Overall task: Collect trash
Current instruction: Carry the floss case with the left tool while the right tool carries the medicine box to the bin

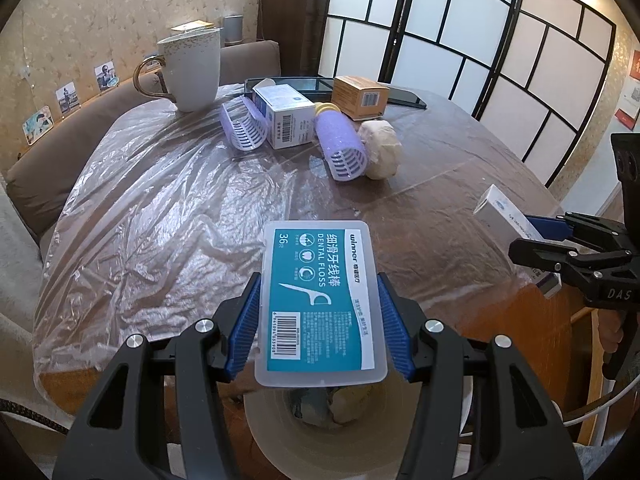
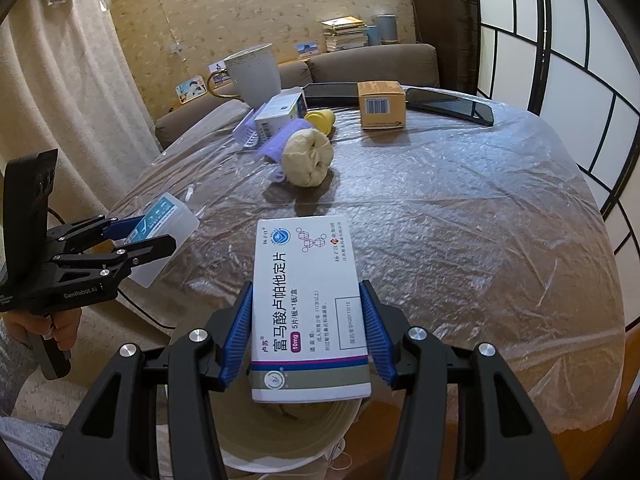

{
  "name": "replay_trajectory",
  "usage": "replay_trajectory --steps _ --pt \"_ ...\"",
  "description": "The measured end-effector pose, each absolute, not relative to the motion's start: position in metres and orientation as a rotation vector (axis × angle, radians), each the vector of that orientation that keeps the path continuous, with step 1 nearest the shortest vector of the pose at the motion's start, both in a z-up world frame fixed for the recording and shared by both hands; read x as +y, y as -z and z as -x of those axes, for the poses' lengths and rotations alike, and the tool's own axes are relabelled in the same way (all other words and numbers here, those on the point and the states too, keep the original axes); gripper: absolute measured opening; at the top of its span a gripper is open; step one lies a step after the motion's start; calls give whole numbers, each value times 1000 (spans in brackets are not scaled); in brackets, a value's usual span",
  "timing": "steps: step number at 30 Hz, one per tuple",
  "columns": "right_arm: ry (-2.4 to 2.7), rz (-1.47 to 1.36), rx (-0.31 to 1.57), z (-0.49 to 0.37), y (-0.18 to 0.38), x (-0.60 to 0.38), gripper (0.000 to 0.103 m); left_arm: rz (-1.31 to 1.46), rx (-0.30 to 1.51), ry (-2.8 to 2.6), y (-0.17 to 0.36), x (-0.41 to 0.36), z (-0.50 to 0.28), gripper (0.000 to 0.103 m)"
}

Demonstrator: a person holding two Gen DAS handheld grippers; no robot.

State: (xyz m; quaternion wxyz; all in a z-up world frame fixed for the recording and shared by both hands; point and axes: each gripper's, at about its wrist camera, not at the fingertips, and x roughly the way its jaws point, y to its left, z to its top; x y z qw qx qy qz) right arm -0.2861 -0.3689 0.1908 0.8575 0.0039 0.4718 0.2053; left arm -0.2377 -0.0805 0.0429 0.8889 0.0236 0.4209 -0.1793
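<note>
The left gripper pinches a clear plastic dental floss box with a teal label, its blue pads pressed against the box's two long sides, and holds it just past the near edge of the counter, above the open mouth of a pale round bin — crumpled trash shows inside the bin. The right gripper is clamped the same way on a white medicine carton with a purple stripe, also held over the bin's rim; in the left wrist view this carton shows at the far right, and in the right wrist view the floss box shows at the left. The counter is covered with wrinkled clear plastic sheeting. Farther back on it lie two purple hair rollers, a crumpled cream-coloured wad touching the nearer roller, a white and blue carton between the rollers, a brown cardboard box, and a tall grey mug with a gold handle at the far left. A dark flat tray lies along the far edge.
</note>
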Motion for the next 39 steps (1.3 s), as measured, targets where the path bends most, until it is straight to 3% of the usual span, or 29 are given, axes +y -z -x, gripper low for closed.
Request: replay_trajectory --steps 39 --pt "-545 44 1069 346 -162 -352 51 -60 957 414 -17 -102 306 56"
